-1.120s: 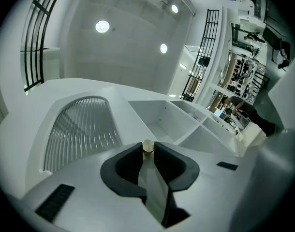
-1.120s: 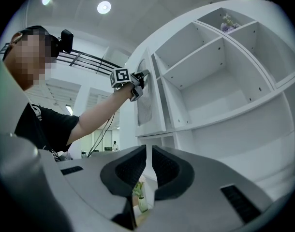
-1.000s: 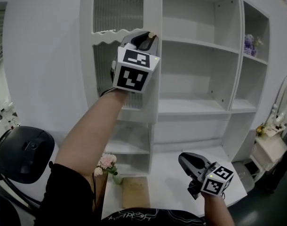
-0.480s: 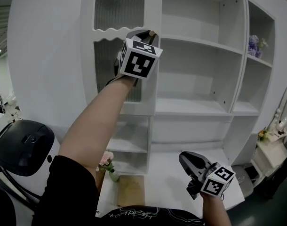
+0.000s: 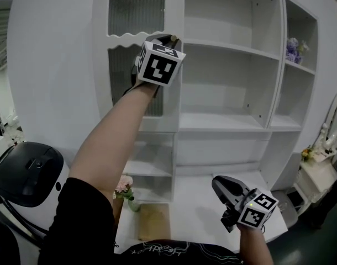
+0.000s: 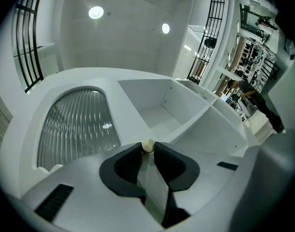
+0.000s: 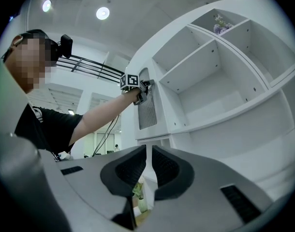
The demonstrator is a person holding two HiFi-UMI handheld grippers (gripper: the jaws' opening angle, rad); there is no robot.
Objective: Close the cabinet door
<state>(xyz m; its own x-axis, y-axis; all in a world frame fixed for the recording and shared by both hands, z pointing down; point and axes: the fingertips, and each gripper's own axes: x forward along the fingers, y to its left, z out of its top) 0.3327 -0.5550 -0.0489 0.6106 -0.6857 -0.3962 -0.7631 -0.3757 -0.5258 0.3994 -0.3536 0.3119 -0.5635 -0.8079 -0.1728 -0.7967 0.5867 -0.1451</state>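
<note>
The white cabinet door (image 5: pixel 136 15), with ribbed glass panes (image 6: pixel 75 124), stands almost in line with the cabinet front. My left gripper (image 5: pixel 174 39) is raised at the door's free edge. Its jaws (image 6: pixel 147 149) are shut on the small cream knob (image 6: pixel 147 145), with the door's thin edge running between them. My right gripper (image 5: pixel 219 185) hangs low at the right, apart from the cabinet. It is shut (image 7: pixel 148 166) with nothing between its pads. In the right gripper view the left arm (image 7: pixel 104 115) reaches to the door.
Open white shelves (image 5: pixel 229 123) fill the cabinet to the right of the door. Purple flowers (image 5: pixel 293 49) sit on an upper right shelf. Below are pink flowers in a vase (image 5: pixel 126 187), a tan mat (image 5: pixel 153 222), a black round appliance (image 5: pixel 27 175) and a white dresser (image 5: pixel 317 173).
My left gripper has moved with the knob a little up and toward the cabinet, and the door has swung closer to the cabinet front. The right gripper has stayed in place.
</note>
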